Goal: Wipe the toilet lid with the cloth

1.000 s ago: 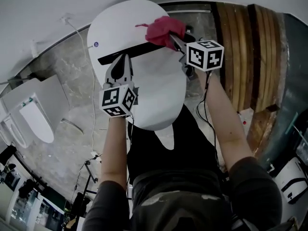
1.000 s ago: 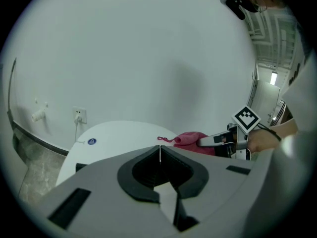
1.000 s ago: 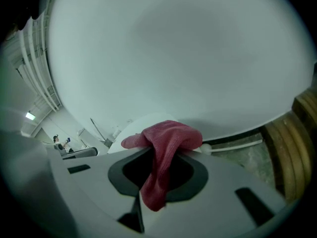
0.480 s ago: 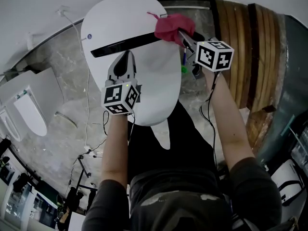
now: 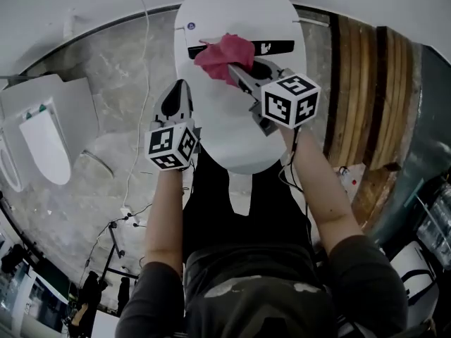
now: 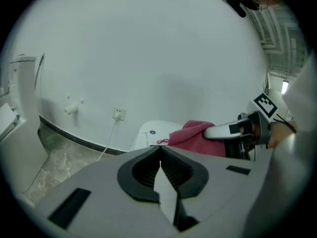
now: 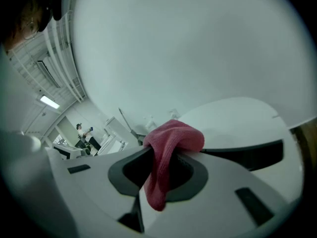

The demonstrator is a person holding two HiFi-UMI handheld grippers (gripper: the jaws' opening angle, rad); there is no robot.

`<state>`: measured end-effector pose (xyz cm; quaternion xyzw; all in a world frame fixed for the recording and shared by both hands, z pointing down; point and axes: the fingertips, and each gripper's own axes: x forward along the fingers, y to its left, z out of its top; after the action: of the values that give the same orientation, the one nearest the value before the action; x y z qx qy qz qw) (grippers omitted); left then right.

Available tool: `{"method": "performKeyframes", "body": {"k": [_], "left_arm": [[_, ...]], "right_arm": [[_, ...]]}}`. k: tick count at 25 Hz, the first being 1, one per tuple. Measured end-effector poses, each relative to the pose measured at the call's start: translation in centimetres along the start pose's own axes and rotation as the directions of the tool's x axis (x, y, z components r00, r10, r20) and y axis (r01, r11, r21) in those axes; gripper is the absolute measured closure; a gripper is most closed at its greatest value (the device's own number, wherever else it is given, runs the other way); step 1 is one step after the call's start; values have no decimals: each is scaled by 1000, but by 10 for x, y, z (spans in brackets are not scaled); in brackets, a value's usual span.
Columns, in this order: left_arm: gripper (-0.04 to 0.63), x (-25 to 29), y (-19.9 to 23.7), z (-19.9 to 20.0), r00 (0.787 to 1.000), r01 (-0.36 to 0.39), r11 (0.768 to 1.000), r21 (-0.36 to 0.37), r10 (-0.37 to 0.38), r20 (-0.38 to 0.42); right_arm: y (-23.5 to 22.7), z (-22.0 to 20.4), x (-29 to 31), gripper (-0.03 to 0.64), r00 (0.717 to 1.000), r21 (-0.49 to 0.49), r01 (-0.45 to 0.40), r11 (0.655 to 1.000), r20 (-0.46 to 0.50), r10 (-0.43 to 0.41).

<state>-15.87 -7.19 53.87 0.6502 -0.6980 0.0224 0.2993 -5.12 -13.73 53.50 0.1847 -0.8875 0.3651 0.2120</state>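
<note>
Seen from above, a white toilet lid (image 5: 239,125) sits in the upper middle of the frame. A red cloth (image 5: 224,53) lies bunched over its far end. The right hand-held gripper (image 5: 232,69) reaches in from the right and is clamped on the cloth, its fingertips buried in the folds and out of sight from the head. Its own view shows the cloth pinched between the jaws and drooping down over them, with the lid behind. No view shows whether the cloth presses on the lid. A dark band (image 5: 278,47) crosses the lid's far end, and the cloth covers its middle. The left hand-held gripper (image 5: 178,89) is at the lid's left edge with its jaws closed together on nothing; contact with the lid cannot be made out. In the left gripper view the gripper's own body hides most of the lid, leaving one pale corner. At the left edge of the head view a second toilet (image 5: 44,150) stands on the marbled floor (image 5: 106,97), partly cut off.
</note>
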Motion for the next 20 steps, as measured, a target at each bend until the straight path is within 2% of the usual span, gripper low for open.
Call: {"method": "performKeyframes", "body": {"k": [4,7,10,14,20], "left_arm": [[583,-18,43,-4,1000,3,1000,-19,-3,-19],[583,-22,67,-15,999,3,1000,-23,-4,-52],[583,-26,74,-28,997,15,1000,-8,-16,-79],[583,-31,67,-45,994,24,1000,-11,-25,-110],[583,-20,15,-61,989,63,998,12,-61,-132]], "right_arm": [[59,-34,63,551,996,6,-62,998,-65,63],[65,-57,99,551,991,-14,-52,999,-123,50],[47,-77,110,552,989,3,1,1000,-146,-1],[14,-85,90,551,991,70,68,995,-117,-60],[-47,-82,26,551,988,132,147,980,-71,-138]]}}
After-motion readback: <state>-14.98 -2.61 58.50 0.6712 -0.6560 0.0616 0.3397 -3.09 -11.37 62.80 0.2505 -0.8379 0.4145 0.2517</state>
